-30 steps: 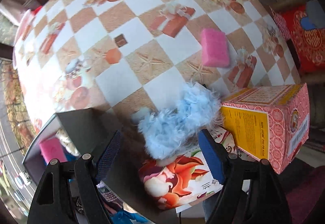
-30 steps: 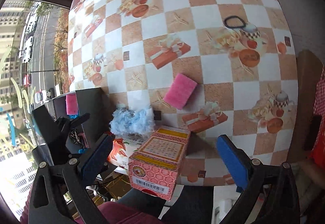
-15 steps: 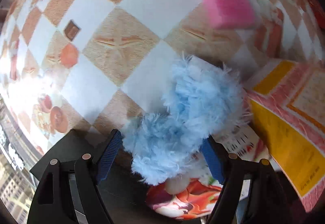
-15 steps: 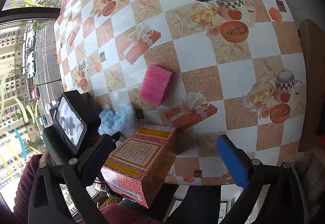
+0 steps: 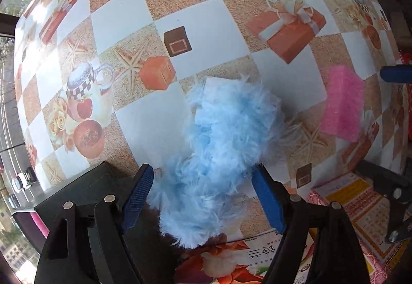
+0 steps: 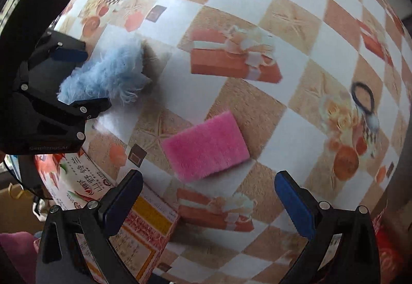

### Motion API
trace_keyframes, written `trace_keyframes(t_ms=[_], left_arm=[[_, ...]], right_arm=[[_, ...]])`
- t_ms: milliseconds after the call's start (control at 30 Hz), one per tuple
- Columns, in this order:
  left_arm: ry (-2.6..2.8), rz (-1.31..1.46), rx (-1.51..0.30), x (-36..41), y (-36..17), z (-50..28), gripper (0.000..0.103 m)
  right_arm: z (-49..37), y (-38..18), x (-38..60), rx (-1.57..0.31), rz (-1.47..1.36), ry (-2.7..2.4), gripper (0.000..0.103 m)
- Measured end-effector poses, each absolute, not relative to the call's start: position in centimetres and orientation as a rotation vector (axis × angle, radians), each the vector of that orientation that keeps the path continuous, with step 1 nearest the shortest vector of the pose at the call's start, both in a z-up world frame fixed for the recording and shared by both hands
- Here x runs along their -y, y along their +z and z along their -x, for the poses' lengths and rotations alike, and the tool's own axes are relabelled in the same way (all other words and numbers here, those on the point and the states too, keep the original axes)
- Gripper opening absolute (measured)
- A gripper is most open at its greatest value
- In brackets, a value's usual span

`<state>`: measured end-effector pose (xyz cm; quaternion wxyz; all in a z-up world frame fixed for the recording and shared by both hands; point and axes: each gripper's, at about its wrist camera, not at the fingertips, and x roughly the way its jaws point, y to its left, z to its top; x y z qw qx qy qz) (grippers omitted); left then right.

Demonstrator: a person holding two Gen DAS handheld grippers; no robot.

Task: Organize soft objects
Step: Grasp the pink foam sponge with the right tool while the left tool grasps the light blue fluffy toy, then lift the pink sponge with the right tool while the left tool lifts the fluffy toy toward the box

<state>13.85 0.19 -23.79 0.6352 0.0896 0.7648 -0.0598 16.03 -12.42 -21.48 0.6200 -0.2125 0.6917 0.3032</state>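
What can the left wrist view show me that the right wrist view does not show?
Only the left wrist view shows the dark box corner at lower left and the street beyond the table edge. Only the right wrist view shows the left gripper's black body from outside. Both show the blue fluffy item between the open left gripper fingers, the pink sponge, the black hair tie and the printed cartons.

Both tools are built from matte black plastic arms studded with round silver screw heads. The left gripper [image 5: 203,201] is tipped with textured blue pads [image 5: 137,196]. Matching blue pads [image 6: 294,206] are carried by the right gripper [image 6: 208,203]. Faint lettering is stamped on the left gripper's black body.
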Motion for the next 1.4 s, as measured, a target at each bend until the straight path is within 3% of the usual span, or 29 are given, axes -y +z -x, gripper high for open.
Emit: trace_keyframes(t_ms=[300, 367, 600, 667, 733, 800, 833, 867, 1400], left_arm=[[-0.143, -0.173, -1.749, -0.1, -25.5, -14.8, 0.087], [-0.146, -0.189, -1.756, 0.2, -25.9, -16.1, 0.103], [-0.167, -0.169, -1.754, 1.3, -26.7, -15.5, 0.103], [-0.163, -0.174, -1.752, 2.1, -26.3, -15.3, 0.102], [-0.177, -0.174, -1.728, 3.2, -25.4, -16.1, 0.09], [-0.2, -0.192, -1.701, 4.0, -24.4, -16.1, 0.068], [-0.212, -0.205, -1.688, 4.6, -23.9, -16.2, 0.039], [-0.214, -0.209, -1.689, 5.0, -23.7, -16.3, 0.027], [-0.334, -0.162, -1.513, 12.0, -15.5, -18.8, 0.027]], right_arm=[[-15.9, -25.5, 10.5, -1.565, 0.605, 0.729, 0.103], [-15.6, -25.6, 10.5, -1.542, 0.621, 0.723, 0.103], [-14.2, -26.3, 10.1, -1.526, 0.695, 0.68, 0.102], [-13.4, -26.3, 9.2, -1.525, 0.685, 0.669, 0.095], [-13.9, -25.4, 9.7, -1.516, 0.663, 0.662, 0.076], [-14.3, -25.1, 10.3, -1.544, 0.604, 0.661, 0.076], [-14.5, -25.1, 10.6, -1.557, 0.573, 0.654, 0.075], [-14.6, -25.1, 11.0, -1.56, 0.55, 0.641, 0.075], [-15.3, -18.4, 24.0, -1.554, 0.022, 0.408, 0.076]])
